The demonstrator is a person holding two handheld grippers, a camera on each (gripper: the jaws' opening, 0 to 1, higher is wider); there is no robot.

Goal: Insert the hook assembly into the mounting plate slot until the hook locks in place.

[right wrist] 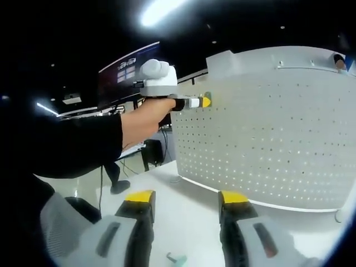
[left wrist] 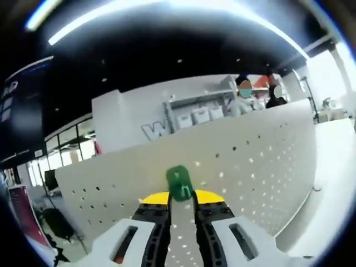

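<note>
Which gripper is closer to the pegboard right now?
Left. The left gripper holds the green hook right at the pegboard, near its top edge. The right gripper hangs open, back from the board, low over the table.

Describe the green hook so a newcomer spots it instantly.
Start at the big white perforated panel standing on the white table. Near its upper edge, the left tool with yellow tips presses a small piece against it: the green hook. It is the one green thing on the all-white board.
</note>
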